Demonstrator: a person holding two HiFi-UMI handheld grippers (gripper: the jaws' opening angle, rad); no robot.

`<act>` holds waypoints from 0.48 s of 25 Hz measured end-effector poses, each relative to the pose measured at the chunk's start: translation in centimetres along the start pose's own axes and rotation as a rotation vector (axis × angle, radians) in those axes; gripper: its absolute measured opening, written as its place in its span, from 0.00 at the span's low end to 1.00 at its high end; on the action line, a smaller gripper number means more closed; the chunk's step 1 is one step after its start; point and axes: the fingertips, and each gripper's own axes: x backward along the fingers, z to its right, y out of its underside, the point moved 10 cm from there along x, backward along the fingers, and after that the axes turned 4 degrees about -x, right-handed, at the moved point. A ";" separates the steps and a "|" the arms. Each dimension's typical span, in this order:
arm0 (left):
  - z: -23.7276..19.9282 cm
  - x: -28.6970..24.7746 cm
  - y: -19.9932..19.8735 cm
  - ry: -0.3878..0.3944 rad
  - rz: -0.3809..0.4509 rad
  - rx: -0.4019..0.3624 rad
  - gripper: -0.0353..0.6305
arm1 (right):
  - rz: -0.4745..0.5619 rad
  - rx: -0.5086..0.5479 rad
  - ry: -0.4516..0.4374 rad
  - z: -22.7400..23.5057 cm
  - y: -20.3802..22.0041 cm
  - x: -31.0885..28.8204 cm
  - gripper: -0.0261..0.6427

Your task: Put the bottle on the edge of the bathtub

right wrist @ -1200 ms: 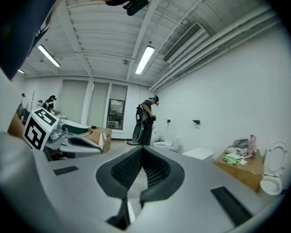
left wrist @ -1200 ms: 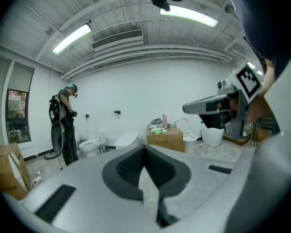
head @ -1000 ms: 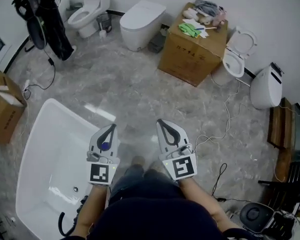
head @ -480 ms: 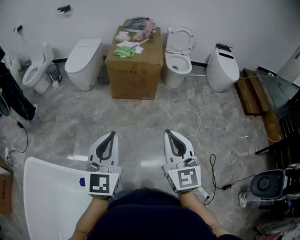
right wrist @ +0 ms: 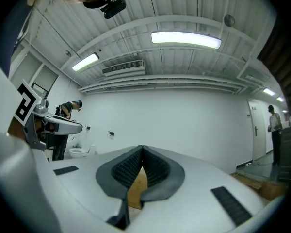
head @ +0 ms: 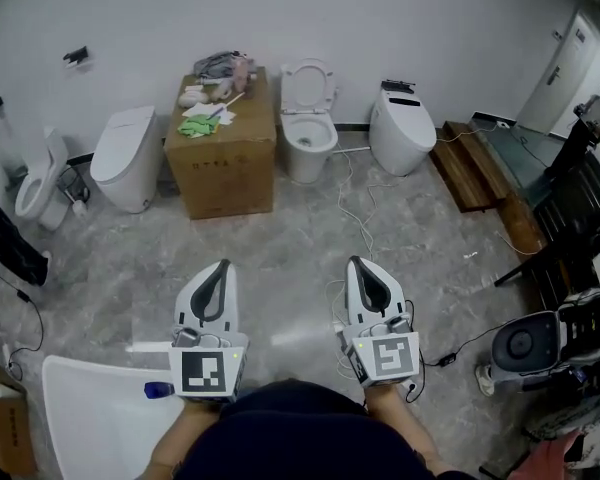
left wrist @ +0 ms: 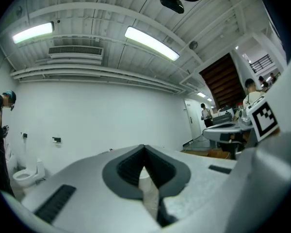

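The left tool (head: 220, 266) was pressed together, its dark ribbed pads meeting with nothing between them. The right tool (head: 361, 261) was closed and empty in the same way. Both were held level, side by side with a gap between them, over the grey marbled stone floor (head: 280, 228). The person's dark-clothed body (head: 290, 438) filled the bottom of the head view.

The small bottle with a blue top (head: 158, 390) showed just to the left of the left tool's marker cube, at the near right corner of the white bathtub (head: 90, 418). Only its blue part was clear, so whether it stood upright could not be told. Neither tool touched it.

Against the white wall stood a brown cardboard box (head: 220, 168) with a crumpled green cloth (head: 202, 125) and other pale bits on top. It sat between a closed white toilet (head: 123, 158) on its left and a white toilet with its lid raised (head: 308, 133) on its right. Further right was another rounded white toilet with a dark panel on top (head: 400, 128). Beyond that lay a low brown wooden platform (head: 468, 163). Thin white cables (head: 358, 213) trailed across the floor ahead of the right tool.
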 end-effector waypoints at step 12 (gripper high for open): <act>1.3 -0.2 -0.2 -0.064 -0.025 -0.020 0.06 | 0.015 -0.002 -0.091 1.2 -0.1 -1.5 0.06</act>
